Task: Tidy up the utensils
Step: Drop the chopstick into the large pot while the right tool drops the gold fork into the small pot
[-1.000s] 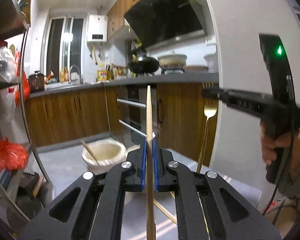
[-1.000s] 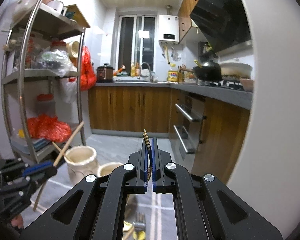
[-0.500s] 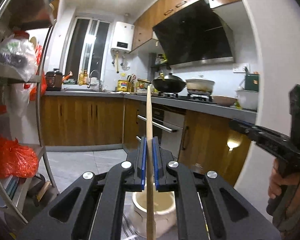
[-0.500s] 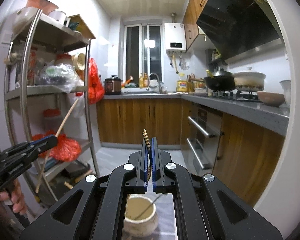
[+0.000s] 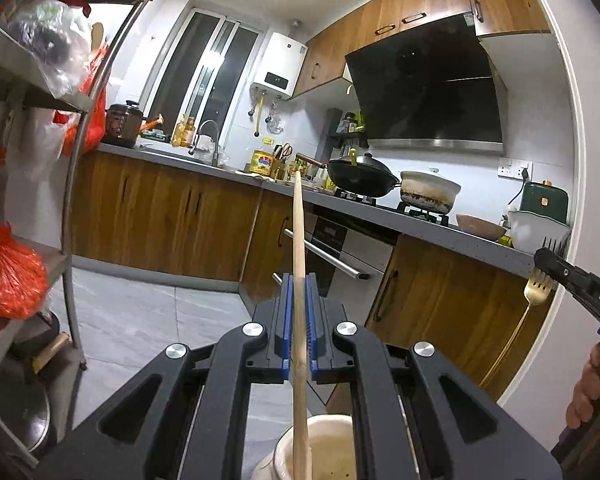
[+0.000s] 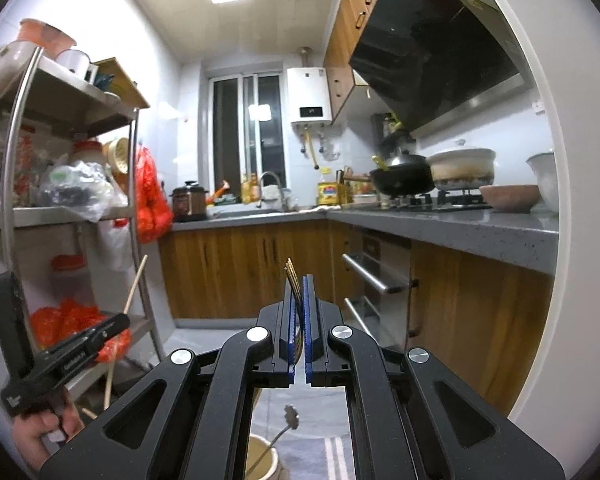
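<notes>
My left gripper (image 5: 298, 280) is shut on a long wooden chopstick (image 5: 298, 232) that stands upright; its lower end reaches down over a cream ceramic jar (image 5: 332, 452) below the fingers. My right gripper (image 6: 298, 280) is shut on a gold fork (image 6: 293, 280), tines up. The fork also shows in the left wrist view (image 5: 537, 290), hanging from the right gripper (image 5: 548, 258) at the far right. In the right wrist view a cream jar (image 6: 262, 460) holding a utensil (image 6: 290, 418) sits below, and the left gripper (image 6: 120, 322) with the chopstick (image 6: 134, 286) shows at the left.
A metal shelf rack (image 6: 140, 216) with red bags (image 5: 8, 276) stands at the left. Wooden cabinets and a grey counter (image 6: 452, 224) with a wok (image 5: 360, 174) and a pot (image 5: 430, 192) run along the back and right. The floor is grey tile.
Both grippers have risen and tilted up with their utensils, so the jars have dropped low in both views. The fork has moved to the far right edge of the left wrist view.
</notes>
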Available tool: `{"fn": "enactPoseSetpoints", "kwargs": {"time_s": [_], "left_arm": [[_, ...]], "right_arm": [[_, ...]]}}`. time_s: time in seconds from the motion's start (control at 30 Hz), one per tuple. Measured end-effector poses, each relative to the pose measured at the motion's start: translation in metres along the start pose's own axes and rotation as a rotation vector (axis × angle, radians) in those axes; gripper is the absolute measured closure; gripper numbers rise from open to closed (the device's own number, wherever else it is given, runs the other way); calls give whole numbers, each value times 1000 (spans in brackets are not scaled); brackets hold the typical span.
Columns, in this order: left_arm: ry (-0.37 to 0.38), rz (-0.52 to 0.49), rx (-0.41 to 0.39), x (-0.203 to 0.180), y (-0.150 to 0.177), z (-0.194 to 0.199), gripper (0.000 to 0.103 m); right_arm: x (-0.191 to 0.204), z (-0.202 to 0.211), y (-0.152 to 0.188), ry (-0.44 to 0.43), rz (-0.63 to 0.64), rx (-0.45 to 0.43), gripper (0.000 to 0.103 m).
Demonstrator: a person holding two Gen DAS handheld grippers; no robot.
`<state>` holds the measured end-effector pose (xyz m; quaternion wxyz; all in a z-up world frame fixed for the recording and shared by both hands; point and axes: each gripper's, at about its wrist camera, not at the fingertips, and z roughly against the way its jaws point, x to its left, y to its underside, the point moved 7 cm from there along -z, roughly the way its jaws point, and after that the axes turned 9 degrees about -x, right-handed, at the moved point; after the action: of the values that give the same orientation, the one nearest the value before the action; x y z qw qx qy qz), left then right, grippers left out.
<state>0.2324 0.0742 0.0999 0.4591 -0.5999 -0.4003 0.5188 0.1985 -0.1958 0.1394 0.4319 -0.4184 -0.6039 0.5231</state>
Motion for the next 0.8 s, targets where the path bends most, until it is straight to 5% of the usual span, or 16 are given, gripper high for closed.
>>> {"fn": "enactPoseSetpoints", "kwargs": {"time_s": [0.27, 0.8], "left_arm": [[29, 6, 29, 3, 19, -13, 97], [94, -23, 81, 5, 28, 29, 98]], "right_arm": [[0, -14, 21, -3, 12, 55, 99], [25, -16, 58, -56, 92, 118, 99]]}}
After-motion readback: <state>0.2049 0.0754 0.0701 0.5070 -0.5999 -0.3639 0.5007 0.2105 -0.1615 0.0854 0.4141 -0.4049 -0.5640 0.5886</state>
